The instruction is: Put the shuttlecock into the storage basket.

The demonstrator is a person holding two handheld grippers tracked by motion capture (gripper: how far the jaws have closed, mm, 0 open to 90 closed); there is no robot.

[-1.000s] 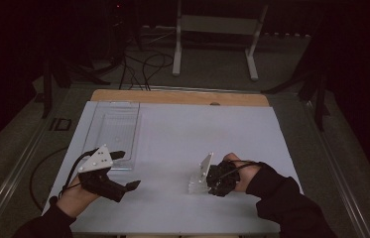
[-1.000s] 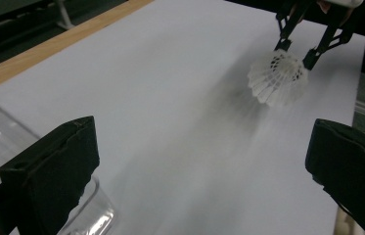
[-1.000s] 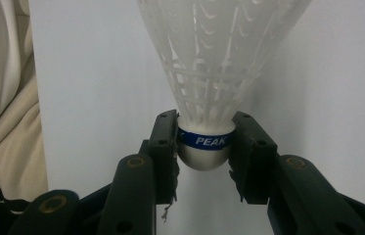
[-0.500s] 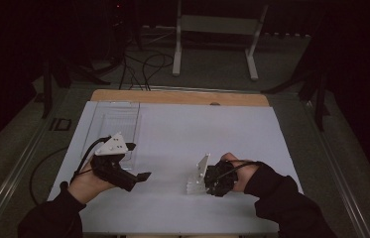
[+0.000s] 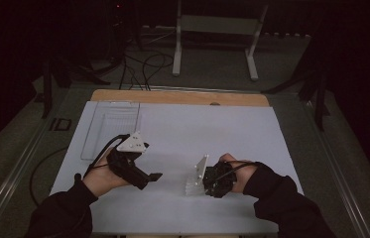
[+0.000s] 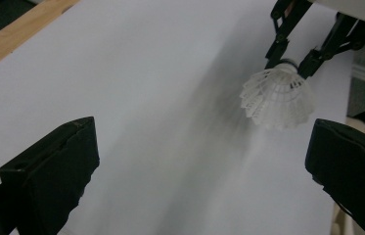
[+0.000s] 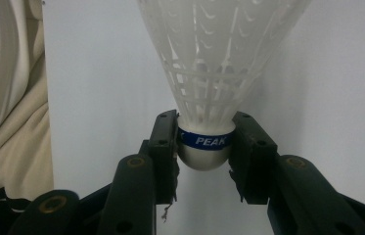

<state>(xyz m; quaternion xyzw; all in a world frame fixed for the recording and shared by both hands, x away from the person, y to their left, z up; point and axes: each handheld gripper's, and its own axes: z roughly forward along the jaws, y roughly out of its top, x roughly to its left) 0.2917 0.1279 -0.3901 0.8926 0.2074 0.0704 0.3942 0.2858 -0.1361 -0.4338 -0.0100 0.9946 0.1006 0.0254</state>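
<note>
The shuttlecock [image 7: 204,93] was clamped at its cork base by the right gripper [image 7: 204,147], above the white table sheet [image 5: 212,129], skirt pointing away from the hand. Pick-up was therefore judged complete. The left gripper [image 6: 199,161] faced the shuttlecock with its jaws wide apart and empty. A handover or placement appeared to remain.

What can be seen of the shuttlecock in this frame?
The shuttlecock is white, with a slotted, plastic-looking skirt, a rounded white cork end and a blue band reading PEAK. The right hand-held gripper is shut on it, pads pressing the band from both sides. The skirt flares away from the jaws, above the white table sheet.
</note>
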